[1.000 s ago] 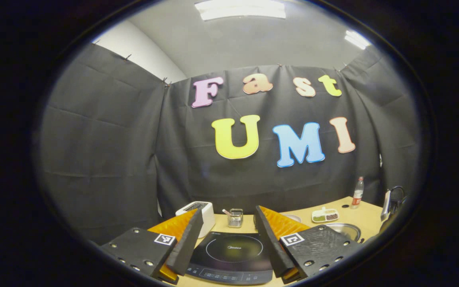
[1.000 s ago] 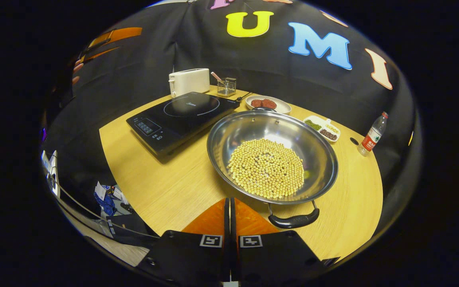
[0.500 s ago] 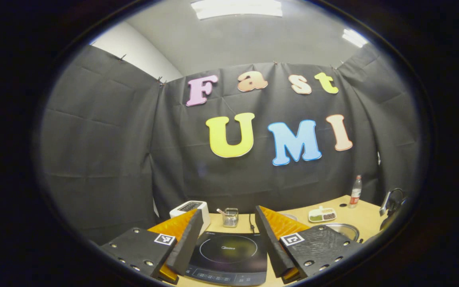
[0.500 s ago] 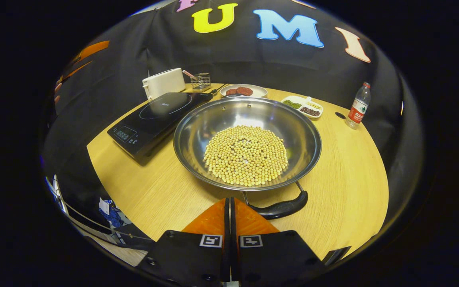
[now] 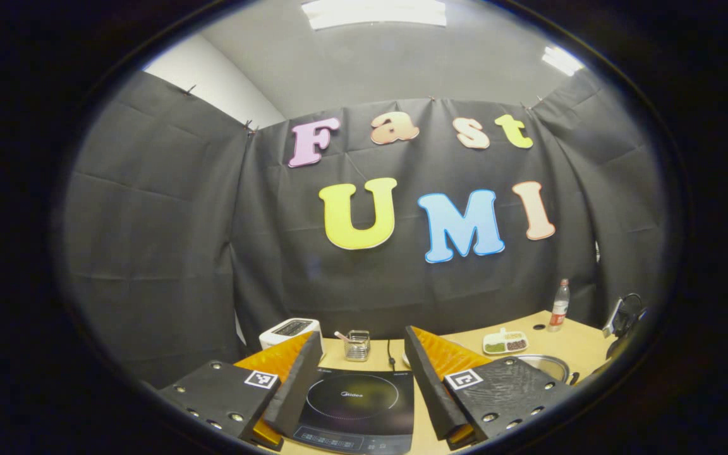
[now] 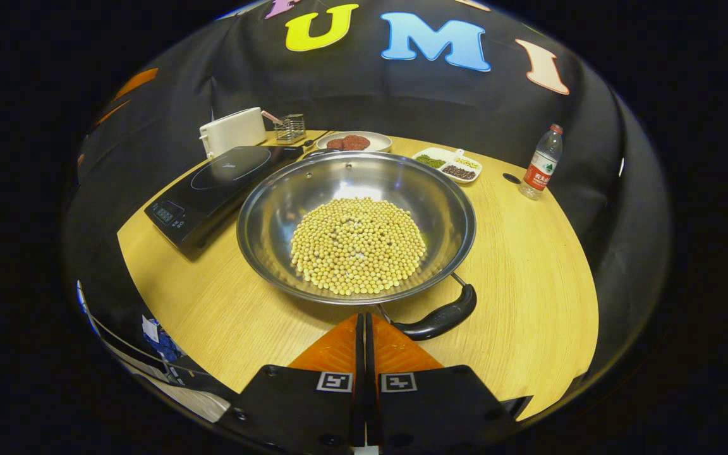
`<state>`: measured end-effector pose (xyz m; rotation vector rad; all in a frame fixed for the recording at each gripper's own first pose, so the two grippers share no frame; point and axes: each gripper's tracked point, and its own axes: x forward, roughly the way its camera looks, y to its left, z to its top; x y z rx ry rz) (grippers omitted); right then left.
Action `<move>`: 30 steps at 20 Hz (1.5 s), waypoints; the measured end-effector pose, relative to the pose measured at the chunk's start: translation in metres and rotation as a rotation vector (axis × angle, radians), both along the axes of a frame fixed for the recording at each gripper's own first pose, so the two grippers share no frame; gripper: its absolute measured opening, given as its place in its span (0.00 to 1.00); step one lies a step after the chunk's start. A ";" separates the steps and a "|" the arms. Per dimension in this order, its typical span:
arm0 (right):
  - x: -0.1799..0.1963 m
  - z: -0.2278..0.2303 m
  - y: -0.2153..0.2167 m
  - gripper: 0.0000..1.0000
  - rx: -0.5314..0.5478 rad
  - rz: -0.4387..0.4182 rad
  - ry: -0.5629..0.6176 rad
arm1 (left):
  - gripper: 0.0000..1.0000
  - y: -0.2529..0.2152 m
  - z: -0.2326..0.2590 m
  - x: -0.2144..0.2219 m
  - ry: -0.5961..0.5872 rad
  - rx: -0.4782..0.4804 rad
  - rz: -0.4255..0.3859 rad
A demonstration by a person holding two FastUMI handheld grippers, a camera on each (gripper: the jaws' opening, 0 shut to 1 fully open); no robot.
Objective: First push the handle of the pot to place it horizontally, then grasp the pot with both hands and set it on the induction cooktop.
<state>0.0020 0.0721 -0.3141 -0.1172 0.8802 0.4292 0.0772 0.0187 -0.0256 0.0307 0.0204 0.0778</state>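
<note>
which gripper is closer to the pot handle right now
Right. The right gripper, fingers closed together, sits just beside the near end of the pot handle. The left gripper is open over the induction cooktop, with the pot off to its right.

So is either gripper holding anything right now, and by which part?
Nothing is held. The right gripper is shut on nothing, just short of the steel pot's black handle; the left gripper hangs open above the black induction cooktop.

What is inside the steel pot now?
The pot holds a round heap of pale yellow beans at its middle, with bare steel wall around them. The pot's bottom under the beans is covered.
</note>
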 end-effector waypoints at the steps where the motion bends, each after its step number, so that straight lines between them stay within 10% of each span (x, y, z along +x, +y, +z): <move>1: 0.003 -0.001 -0.005 0.02 -0.003 -0.010 0.001 | 0.80 -0.002 0.001 0.001 0.000 0.002 -0.001; 30: 0.095 -0.016 -0.085 0.02 -0.080 -0.156 -0.015 | 0.80 -0.023 -0.006 0.014 0.020 0.028 0.042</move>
